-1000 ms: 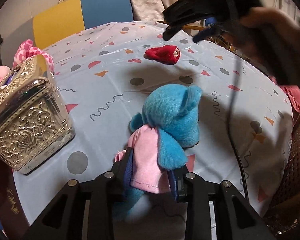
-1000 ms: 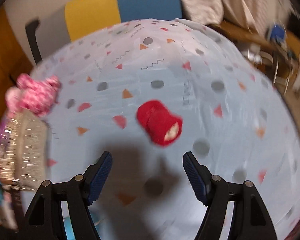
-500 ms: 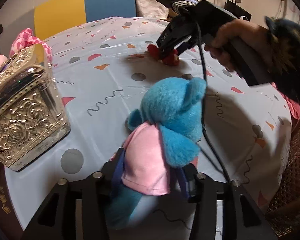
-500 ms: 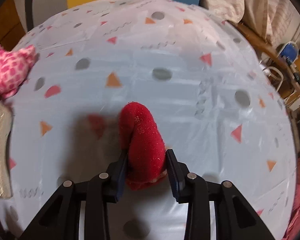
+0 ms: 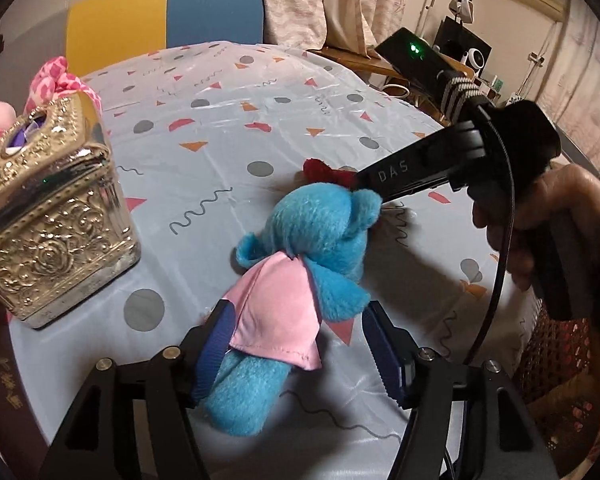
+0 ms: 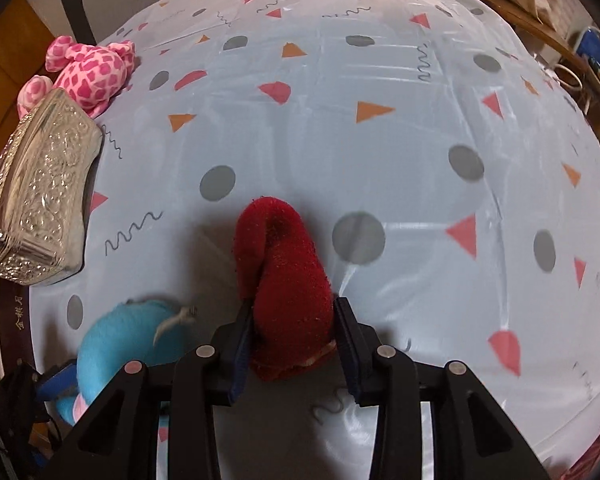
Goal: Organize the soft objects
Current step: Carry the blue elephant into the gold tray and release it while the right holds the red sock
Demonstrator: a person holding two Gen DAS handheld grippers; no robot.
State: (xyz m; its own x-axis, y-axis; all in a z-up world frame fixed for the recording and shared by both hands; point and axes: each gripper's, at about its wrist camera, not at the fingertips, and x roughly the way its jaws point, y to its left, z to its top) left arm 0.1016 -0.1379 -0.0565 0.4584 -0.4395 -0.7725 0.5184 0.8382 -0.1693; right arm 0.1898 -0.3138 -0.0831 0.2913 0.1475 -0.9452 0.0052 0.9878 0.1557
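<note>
A blue plush toy in a pink shirt (image 5: 296,280) lies on the patterned tablecloth (image 5: 220,148). My left gripper (image 5: 300,344) has its blue pads on either side of the toy's waist, the right pad a little apart from it. My right gripper (image 6: 296,340) is shut on a red soft object (image 6: 284,280) and holds it just above the cloth, right behind the blue toy's head (image 6: 132,340). In the left wrist view the red object (image 5: 324,170) peeks out beyond the toy, with the right gripper's black body (image 5: 420,168) reaching in from the right.
An ornate silver box (image 5: 48,224) stands at the table's left edge; it also shows in the right wrist view (image 6: 40,200). A pink spotted plush (image 6: 92,72) lies behind it. A yellow and blue chair back (image 5: 164,16) stands beyond the table. Shelves and cables lie at the right.
My right gripper closed on the red object and carried it toward the blue toy. My left gripper's pads have spread a little around the blue toy.
</note>
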